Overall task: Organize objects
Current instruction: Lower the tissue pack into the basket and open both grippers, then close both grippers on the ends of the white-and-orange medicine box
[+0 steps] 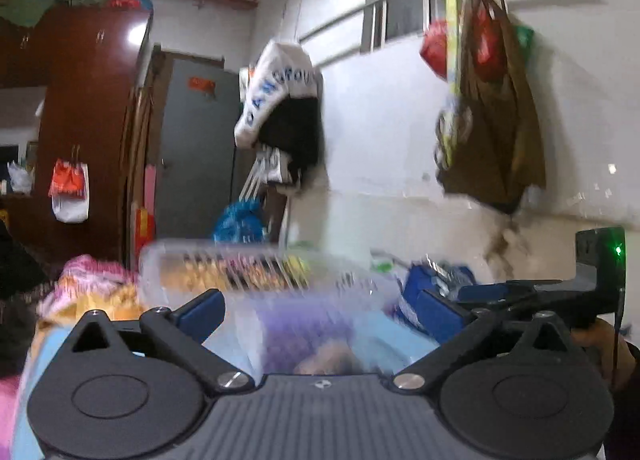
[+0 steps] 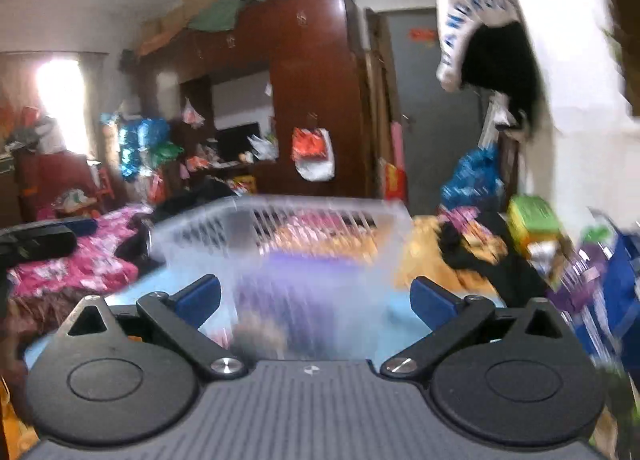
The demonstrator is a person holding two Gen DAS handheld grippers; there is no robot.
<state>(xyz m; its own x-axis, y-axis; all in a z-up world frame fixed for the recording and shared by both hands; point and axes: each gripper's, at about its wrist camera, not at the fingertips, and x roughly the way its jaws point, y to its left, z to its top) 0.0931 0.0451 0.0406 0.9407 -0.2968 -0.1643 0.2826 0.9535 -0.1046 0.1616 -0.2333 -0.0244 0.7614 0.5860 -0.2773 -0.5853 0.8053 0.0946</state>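
Note:
A clear plastic slotted basket (image 1: 256,280) stands on the bed right in front of my left gripper (image 1: 320,310), whose blue fingers are spread wide apart and empty. The basket holds a purple item (image 1: 296,330) and a brownish one, both blurred. In the right wrist view the same basket (image 2: 288,244) sits just ahead of my right gripper (image 2: 316,298), which is open and empty. The right gripper's body shows in the left wrist view (image 1: 560,292) at the right.
A pink and orange blanket (image 2: 80,260) covers the bed. A green box (image 2: 534,215), dark cloth (image 2: 480,256) and a blue bag (image 1: 436,280) lie to the right. Bags hang on the white wall (image 1: 488,99). A brown wardrobe (image 2: 312,91) stands behind.

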